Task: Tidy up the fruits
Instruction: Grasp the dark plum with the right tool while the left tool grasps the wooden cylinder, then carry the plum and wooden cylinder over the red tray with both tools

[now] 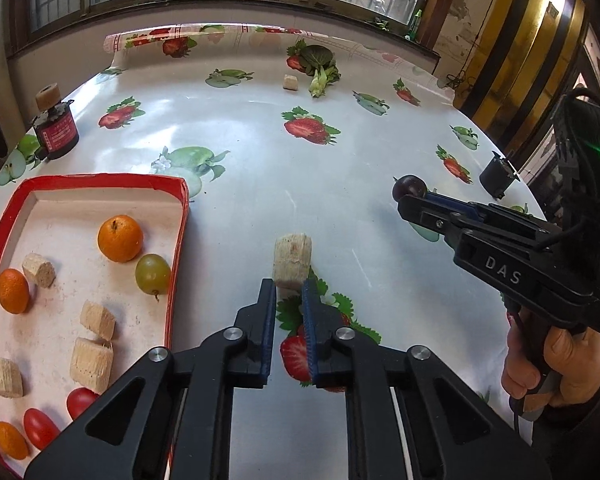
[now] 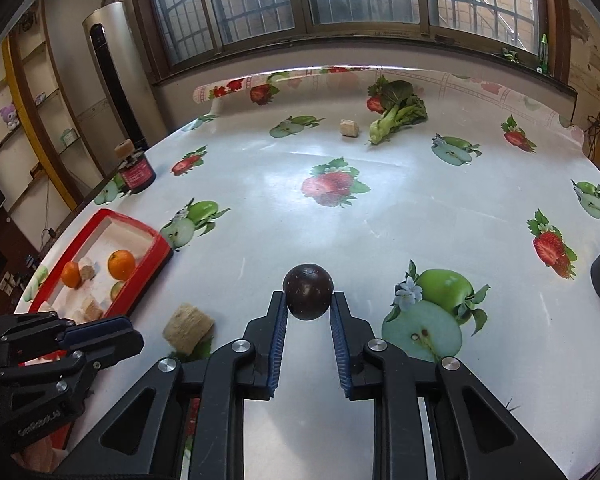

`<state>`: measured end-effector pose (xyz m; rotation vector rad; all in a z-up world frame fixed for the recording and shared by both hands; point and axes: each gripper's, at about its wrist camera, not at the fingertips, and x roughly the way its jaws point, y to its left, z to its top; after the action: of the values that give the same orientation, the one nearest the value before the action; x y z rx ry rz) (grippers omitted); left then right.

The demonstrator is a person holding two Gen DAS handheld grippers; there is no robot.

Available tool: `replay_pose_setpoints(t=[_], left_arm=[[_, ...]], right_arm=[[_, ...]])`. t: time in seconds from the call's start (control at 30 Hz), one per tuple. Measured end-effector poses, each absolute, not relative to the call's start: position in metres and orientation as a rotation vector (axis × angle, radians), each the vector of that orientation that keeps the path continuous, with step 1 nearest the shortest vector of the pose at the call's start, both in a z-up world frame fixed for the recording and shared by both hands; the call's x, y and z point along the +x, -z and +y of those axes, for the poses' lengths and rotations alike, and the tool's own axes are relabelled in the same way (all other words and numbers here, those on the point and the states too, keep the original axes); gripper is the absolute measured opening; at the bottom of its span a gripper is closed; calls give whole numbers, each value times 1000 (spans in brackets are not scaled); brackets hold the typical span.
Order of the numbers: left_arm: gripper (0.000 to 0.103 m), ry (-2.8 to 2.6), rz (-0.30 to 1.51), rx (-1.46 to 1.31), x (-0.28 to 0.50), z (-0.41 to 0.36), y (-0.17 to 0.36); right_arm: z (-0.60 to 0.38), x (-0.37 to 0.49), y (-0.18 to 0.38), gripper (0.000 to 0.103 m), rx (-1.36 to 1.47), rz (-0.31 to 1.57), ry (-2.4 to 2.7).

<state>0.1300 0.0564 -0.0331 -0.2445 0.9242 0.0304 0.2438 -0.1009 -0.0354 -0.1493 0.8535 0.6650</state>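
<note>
Sitting between the right gripper's (image 2: 309, 300) 2 blue pads, the dark plum (image 2: 308, 297) is pinched at its sides, out in the open middle of the table (image 2: 420, 208), toward its right edge. It lies dead ahead of those jaws, so that hand owns it; the red tray (image 1: 178, 248) waits well off at the left edge, already holding oranges, a green grape and cut cane pieces. The left gripper (image 1: 289, 292) is nearer the tray, its jaws narrowed on the base of an upright cane chunk (image 1: 293, 262) (whether it bears any weight I cannot tell). The plum's trip looks to me like a long leftward carry.
</note>
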Motion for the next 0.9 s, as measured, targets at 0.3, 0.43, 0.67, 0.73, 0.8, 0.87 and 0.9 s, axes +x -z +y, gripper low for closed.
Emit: replay_pose_setpoints(t=[0.3,0.43,0.67,0.73,0.8,0.87,0.9], left_arm=[[34,-51,959,-181,160,34,47],[35,-61,996,-163,181,29,62],[23,-53,992,-164,173,28,65],[23,-54,980,-173,165,31,61],[23,-56,963,-178,156,33,54],[23,-54,943,-194,145,37,46],[23,-54,931,-198,139,39,41]], right_arm=[[-111,218,27,23,-127,834,-685],[-120,220,28,23,-111,839,-668],[-129,218,27,23,-96,837,-661],[-128,217,26,23,-96,836,-665],[-127,215,24,23,-96,832,-671],[-125,212,23,23,-98,829,-678],[-124,210,22,23,-99,828,-683]])
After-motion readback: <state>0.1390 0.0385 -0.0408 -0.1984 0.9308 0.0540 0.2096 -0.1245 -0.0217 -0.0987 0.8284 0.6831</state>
